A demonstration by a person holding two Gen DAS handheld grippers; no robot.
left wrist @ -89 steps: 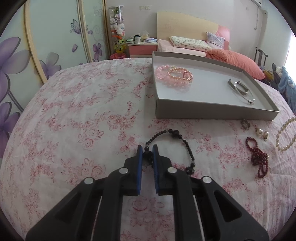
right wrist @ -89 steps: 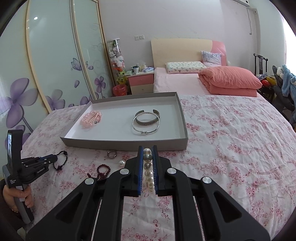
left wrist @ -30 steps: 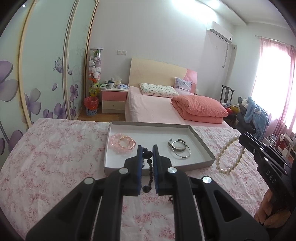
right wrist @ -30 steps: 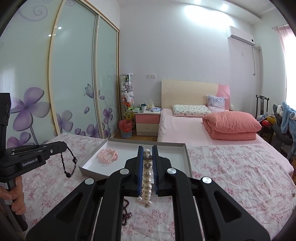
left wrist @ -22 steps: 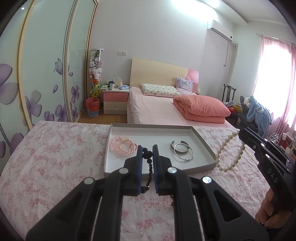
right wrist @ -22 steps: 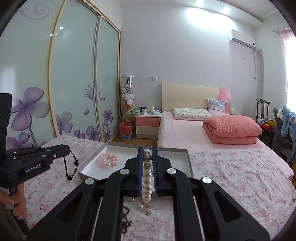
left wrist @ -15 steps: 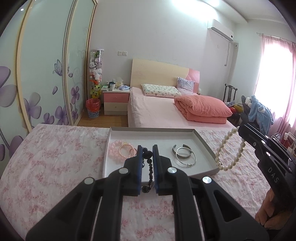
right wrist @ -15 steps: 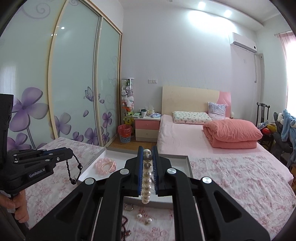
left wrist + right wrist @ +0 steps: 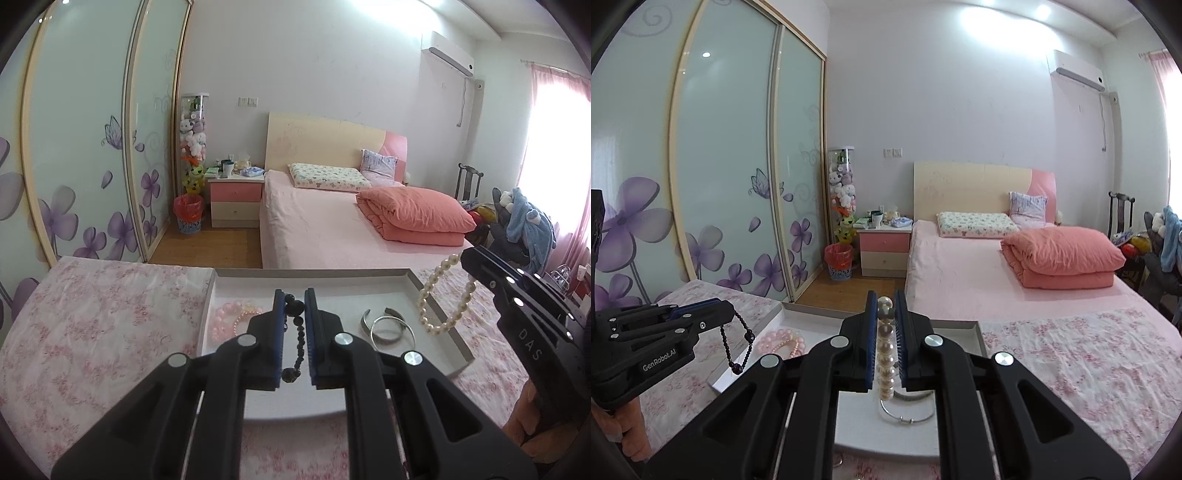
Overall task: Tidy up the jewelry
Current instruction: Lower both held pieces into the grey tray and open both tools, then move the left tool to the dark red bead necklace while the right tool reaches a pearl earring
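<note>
Left wrist view | left gripper (image 9: pixel 294 304) pinches black bead bracelet (image 9: pixel 298 343) dangling over tray (image 9: pixel 430 295) centre | right gripper (image 9: pixel 885 308) clamps pearl strand (image 9: pixel 886 354) above tray's right edge, both hanging vertically

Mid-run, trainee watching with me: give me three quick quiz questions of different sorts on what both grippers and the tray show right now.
1. True or false: the left gripper is shut on the black bead strand.
2. The right gripper holds: A) silver bangles B) pearl strand C) pink bracelets
3. Fill in: the silver bangles and pink bracelets lie in the ____.

Key: 1 true; 2 B; 3 tray.
</note>
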